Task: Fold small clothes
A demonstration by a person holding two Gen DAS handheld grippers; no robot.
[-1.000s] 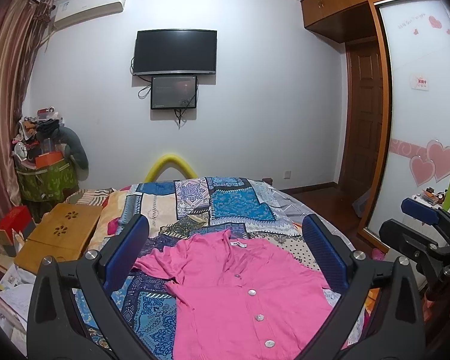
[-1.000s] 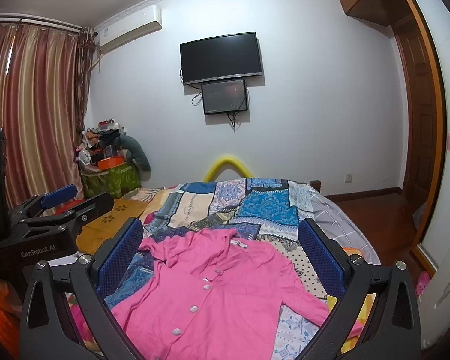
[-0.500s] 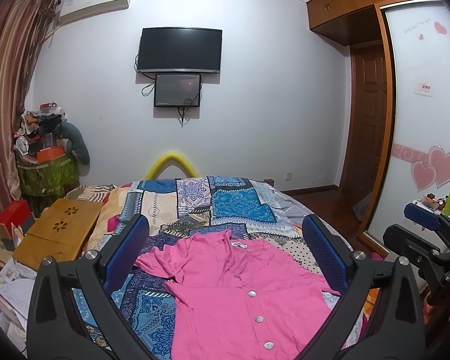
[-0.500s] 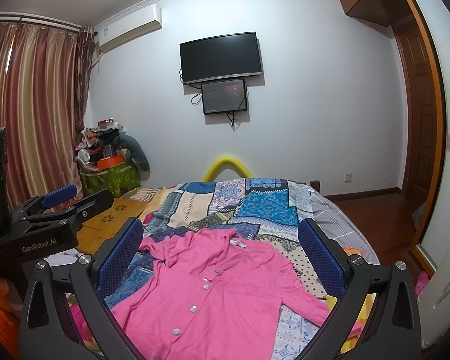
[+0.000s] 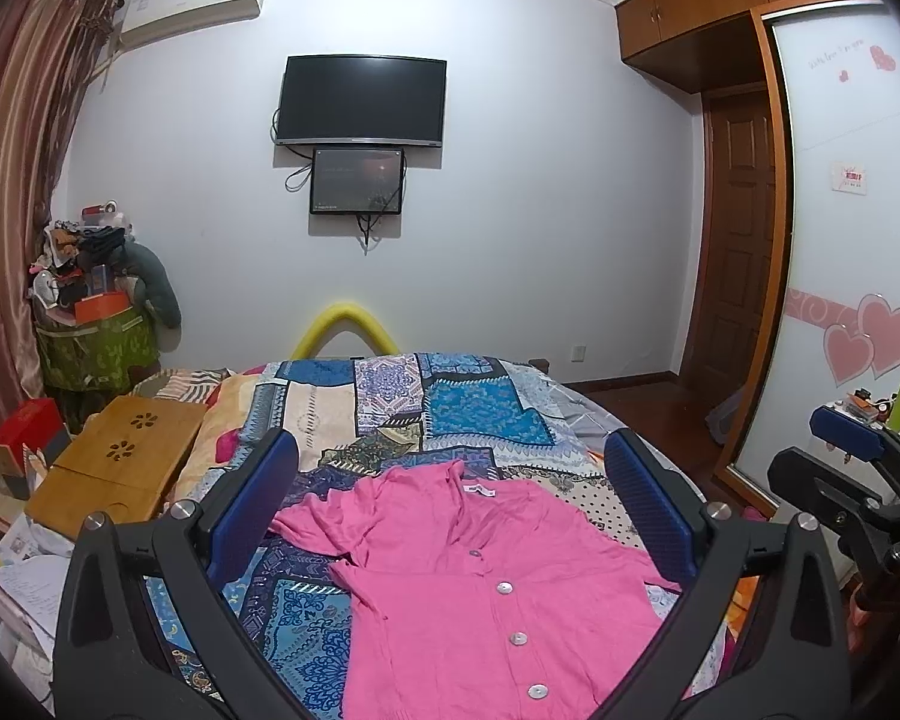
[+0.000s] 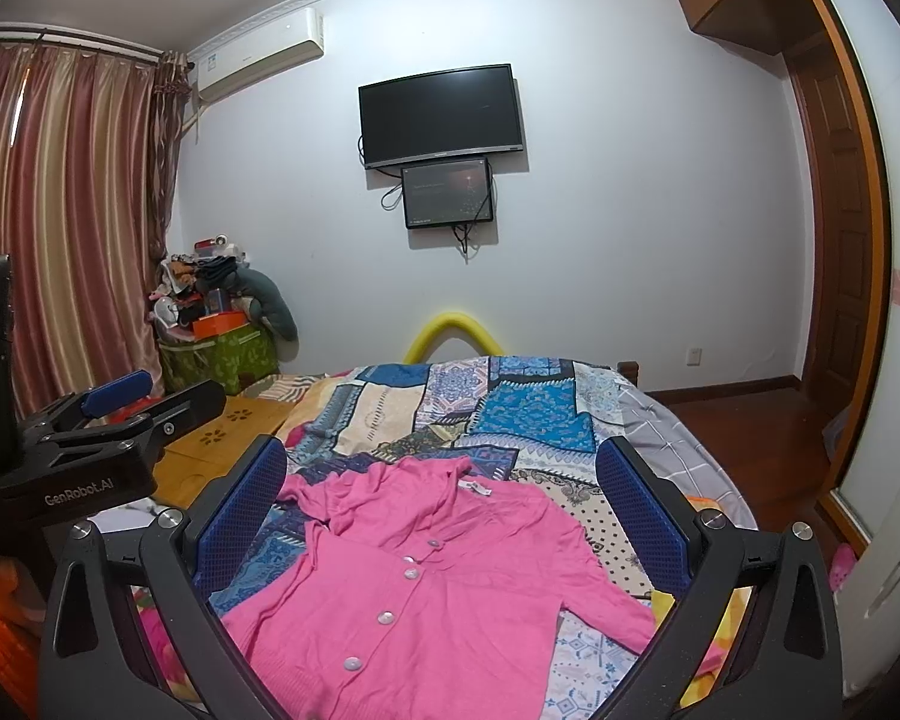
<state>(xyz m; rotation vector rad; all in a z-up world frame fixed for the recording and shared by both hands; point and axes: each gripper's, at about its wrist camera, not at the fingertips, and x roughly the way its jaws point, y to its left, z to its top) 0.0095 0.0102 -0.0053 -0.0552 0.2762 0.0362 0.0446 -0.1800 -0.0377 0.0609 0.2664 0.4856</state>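
On the patchwork bedspread (image 5: pixel 480 414) lies a pink cardigan (image 5: pixel 486 588); both claws, left (image 5: pixel 450 516) marked "GenRobot.AI" and right (image 6: pixel 441 516), gape released.

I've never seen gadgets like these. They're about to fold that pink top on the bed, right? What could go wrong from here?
The pink cardigan lies on a soft patchwork bedspread, so a finger could pinch the cover along with the knit. Its sleeve on the left gripper's side is already bunched, which may fold in crooked. The sleeve near the right gripper lies toward the bed edge and might slide off.
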